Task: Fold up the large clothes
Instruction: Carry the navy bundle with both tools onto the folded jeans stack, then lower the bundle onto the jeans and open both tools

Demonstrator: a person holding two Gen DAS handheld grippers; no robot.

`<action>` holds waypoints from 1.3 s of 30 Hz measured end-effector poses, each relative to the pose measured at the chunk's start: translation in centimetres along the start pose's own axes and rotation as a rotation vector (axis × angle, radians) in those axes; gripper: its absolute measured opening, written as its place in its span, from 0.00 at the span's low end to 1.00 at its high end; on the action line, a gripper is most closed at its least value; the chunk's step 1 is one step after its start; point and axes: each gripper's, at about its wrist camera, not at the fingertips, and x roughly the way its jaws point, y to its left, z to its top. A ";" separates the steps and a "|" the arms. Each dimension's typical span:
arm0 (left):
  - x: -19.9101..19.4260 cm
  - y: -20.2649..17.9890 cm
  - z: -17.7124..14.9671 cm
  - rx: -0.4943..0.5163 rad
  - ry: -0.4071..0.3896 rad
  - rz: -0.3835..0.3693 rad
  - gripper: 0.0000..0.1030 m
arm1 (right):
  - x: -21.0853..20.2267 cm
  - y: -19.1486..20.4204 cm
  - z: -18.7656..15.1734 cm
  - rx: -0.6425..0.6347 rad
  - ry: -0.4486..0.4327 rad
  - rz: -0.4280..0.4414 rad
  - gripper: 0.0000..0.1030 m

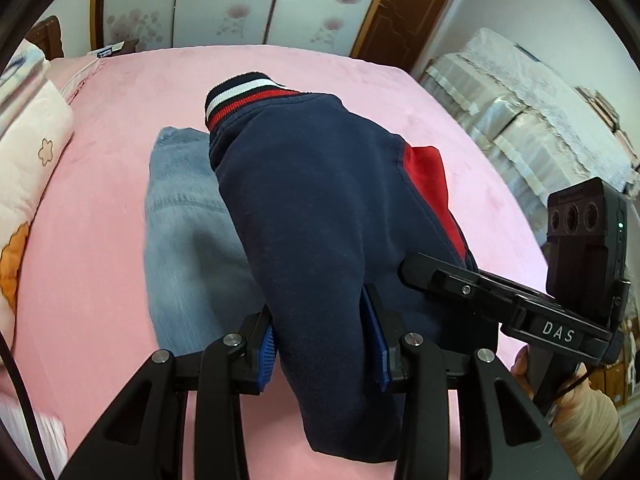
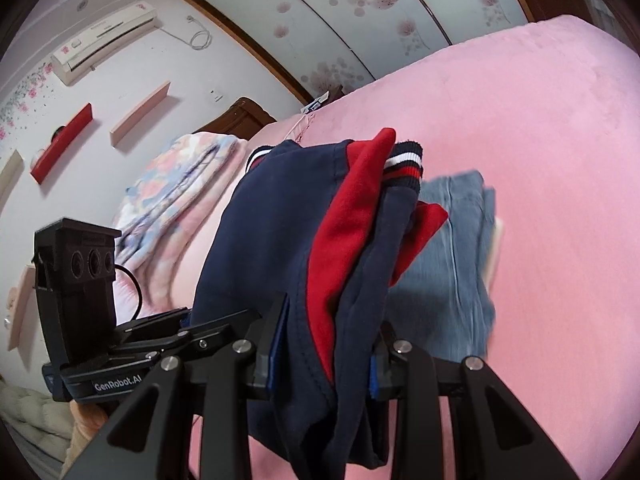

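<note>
While both my left gripper (image 1: pixel 324 340) and right gripper (image 2: pixel 328 344) pinch the folded navy sweatshirt (image 1: pixel 320 200) above the jeans (image 1: pixel 188 216), loose layers could slip and unfold.

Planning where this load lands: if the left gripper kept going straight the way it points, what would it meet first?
Probably the folded jeans on the pink bed, ahead of the left gripper and the navy jacket it clamps; depth is uncertain.

"DAS" stands on the right gripper (image 1: pixel 416 276); "GenRobot.AI" on the left gripper (image 2: pixel 176 316).
</note>
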 end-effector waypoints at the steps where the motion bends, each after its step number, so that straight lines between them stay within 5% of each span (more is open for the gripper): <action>1: 1.1 0.7 0.8 -0.004 0.000 0.008 0.36 | 1.0 -0.5 0.5 0.005 -0.001 -0.001 0.31; 10: 12.6 4.3 1.9 -0.015 0.089 0.109 0.41 | 10.5 -6.5 1.0 0.088 0.060 -0.057 0.31; 13: 14.7 5.3 0.9 -0.010 0.094 0.136 0.51 | 12.5 -7.4 0.1 0.098 0.085 -0.087 0.31; 19: 14.2 5.9 0.8 -0.033 0.062 0.129 0.59 | 12.3 -6.7 0.2 0.048 0.084 -0.137 0.40; 24: 12.7 4.1 0.2 -0.028 0.056 0.208 0.72 | 11.1 -5.6 0.6 0.009 0.090 -0.191 0.42; 39: 5.6 -4.9 -4.8 0.016 0.001 0.358 0.72 | 0.9 -1.8 -1.4 -0.126 0.071 -0.306 0.43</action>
